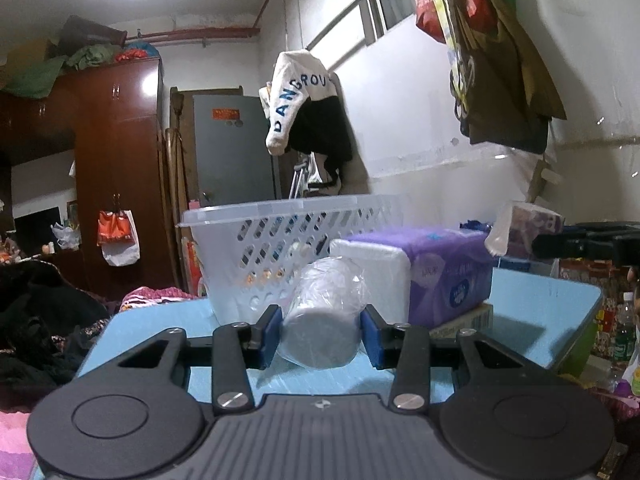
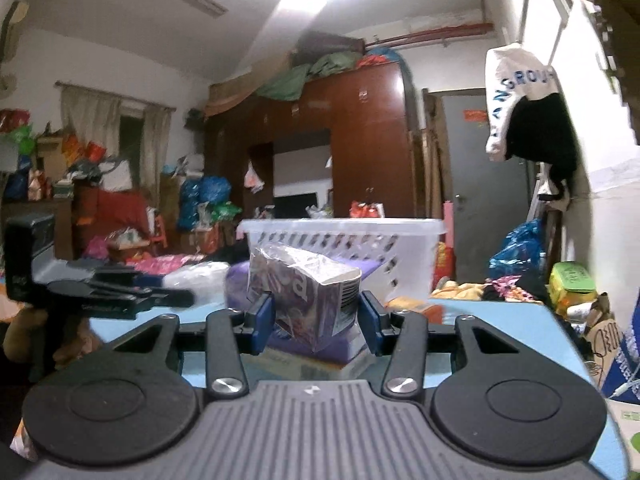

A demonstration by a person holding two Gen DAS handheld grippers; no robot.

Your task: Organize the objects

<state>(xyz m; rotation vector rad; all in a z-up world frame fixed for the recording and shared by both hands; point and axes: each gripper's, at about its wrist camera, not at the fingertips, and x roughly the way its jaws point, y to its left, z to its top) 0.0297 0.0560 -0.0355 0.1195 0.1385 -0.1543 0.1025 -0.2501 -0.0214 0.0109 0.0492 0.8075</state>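
Note:
My left gripper is shut on a plastic-wrapped white tissue roll, held just above the light blue table. Behind it stands a white perforated basket, with a purple tissue pack to its right. My right gripper is shut on a purple box in clear wrap, held tilted over the purple tissue pack. The basket stands right behind it. The left gripper shows at the left of the right wrist view, and the held purple box at the right of the left wrist view.
The table is small, with edges close on both sides. A flat box lies under the purple pack. Clothes and bags pile up to the left. Bags and boxes crowd the floor to the right. A brown wardrobe stands behind.

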